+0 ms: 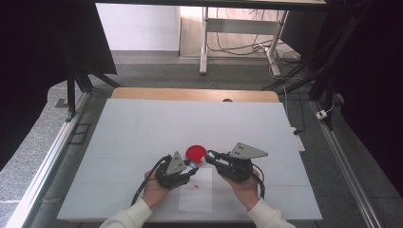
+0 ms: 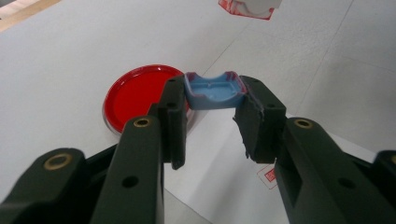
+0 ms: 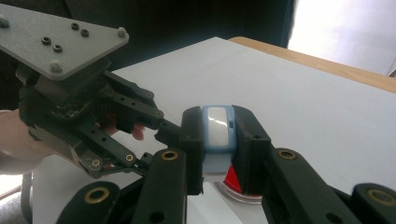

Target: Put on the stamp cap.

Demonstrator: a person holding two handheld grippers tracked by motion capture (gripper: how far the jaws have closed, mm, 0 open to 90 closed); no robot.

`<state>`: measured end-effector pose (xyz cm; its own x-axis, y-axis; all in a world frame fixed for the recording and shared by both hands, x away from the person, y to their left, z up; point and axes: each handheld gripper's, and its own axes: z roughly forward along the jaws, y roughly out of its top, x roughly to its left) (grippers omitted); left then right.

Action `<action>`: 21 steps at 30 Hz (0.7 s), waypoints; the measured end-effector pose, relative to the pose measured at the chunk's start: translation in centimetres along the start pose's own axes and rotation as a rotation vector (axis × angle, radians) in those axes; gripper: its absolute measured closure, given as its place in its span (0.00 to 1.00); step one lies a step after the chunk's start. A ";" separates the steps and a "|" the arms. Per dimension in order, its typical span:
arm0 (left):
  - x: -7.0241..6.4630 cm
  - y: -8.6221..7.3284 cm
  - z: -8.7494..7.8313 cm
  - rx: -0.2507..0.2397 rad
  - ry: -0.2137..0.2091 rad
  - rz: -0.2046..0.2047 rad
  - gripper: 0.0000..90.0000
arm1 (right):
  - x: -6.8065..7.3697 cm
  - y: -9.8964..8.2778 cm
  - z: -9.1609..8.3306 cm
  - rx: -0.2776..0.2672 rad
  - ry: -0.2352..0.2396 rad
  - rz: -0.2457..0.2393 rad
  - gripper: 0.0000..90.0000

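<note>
Tabletop (image 1: pixel 142 128) carried a red ink pad (image 1: pixel 195 152). Above it, left gripper (image 2: pixel 212 100) clamped the blue stamp cap (image 2: pixel 214 92); right gripper (image 3: pixel 217 135) clamped the stamp body (image 3: pixel 217 128). Light, rigid, slick plastic; grip flat sides.

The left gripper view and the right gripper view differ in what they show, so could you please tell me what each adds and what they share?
The left gripper view alone shows the blue cap, hollow side up, clamped between its own jaws, and the sheet of paper with a small red stamp mark. The right gripper view alone shows a blue stamp body with a white window clamped in its jaws, the left gripper with its grey plate, and the table's wooden edge. Both show the red ink pad on the white table cover.
</note>
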<state>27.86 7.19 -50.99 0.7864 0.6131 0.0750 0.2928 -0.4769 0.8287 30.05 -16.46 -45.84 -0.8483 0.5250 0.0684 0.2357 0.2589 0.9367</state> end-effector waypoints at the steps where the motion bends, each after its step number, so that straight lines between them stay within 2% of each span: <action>1: 0.0 0.0 0.1 0.000 -0.001 0.001 0.71 | 0.0 0.0 0.0 0.002 0.002 0.000 0.83; 21: -0.6 0.5 1.3 0.006 -0.010 0.016 0.71 | 0.4 -0.2 0.5 0.022 0.006 0.015 0.83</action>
<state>28.23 5.76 -51.29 0.7962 0.5994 0.0826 0.2834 -0.4899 0.8244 29.91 -15.88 -46.23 -0.8474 0.5242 0.0847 0.2590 0.2688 0.9277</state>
